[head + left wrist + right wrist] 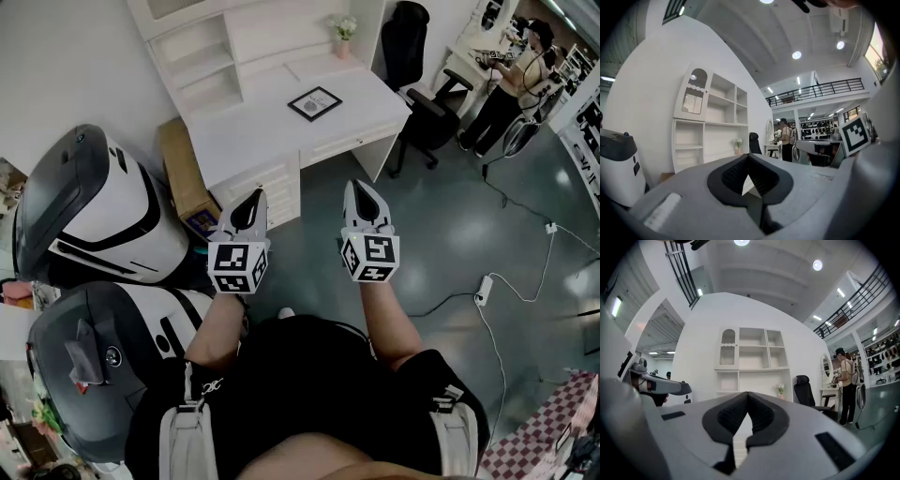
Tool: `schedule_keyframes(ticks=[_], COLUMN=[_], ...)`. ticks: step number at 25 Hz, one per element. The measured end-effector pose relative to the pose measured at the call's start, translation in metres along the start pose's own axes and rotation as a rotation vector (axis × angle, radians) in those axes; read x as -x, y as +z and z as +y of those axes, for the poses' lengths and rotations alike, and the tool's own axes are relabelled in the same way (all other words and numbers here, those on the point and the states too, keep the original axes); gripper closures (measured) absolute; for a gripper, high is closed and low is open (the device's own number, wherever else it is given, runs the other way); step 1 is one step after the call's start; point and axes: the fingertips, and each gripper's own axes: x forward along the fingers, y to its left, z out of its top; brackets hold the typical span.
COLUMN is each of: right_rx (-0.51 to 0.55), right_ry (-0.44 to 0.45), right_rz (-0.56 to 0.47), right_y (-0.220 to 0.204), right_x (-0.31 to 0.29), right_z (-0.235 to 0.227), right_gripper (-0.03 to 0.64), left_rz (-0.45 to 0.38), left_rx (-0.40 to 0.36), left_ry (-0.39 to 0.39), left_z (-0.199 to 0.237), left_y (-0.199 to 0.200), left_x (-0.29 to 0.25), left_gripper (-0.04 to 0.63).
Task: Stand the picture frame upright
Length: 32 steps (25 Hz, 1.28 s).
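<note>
A black picture frame (315, 103) lies flat on the white desk (281, 127) in the head view, well ahead of both grippers. My left gripper (254, 194) is held level above the floor in front of the desk's drawers, its jaws shut with nothing between them. Beside it my right gripper (361, 188) is also shut and empty. In the left gripper view the left gripper (749, 157) points toward the white shelf unit (710, 126). The right gripper (746, 395) faces the same shelf unit (752, 359). The frame is hidden behind the jaws in both gripper views.
A small pot of white flowers (344, 30) stands at the desk's back right. A black office chair (417, 89) is to the desk's right, and a person (511, 80) stands beyond it. Two large white-and-grey machines (89, 211) and a cardboard box (186, 178) sit at the left. Cables (487, 281) run over the floor.
</note>
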Motion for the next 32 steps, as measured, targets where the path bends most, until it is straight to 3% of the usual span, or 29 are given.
schedule_keyframes(ticks=[9,23,32], right_rx=[-0.009,0.022,0.01], right_ry=[0.016,-0.063,-0.071], right_rz=[0.003,-0.012,-0.002], right_y=[0.0,-0.002,-0.01], right_x=[-0.014,-0.053,-0.096], right_z=[0.016,0.035,0.018], right_gripper=[0.615,0.615,0.615], left_rz=[-0.006,-0.006,0.022], left_rx=[0.05,0.059,0.069], left_ry=[-0.009,-0.064,-0.058], left_z=[0.026,0.067,0.084], left_y=[0.001,-0.008,-0.022], left_x=[-0.006,-0.036,-0.068], left_gripper=[0.58,0.58,0.58])
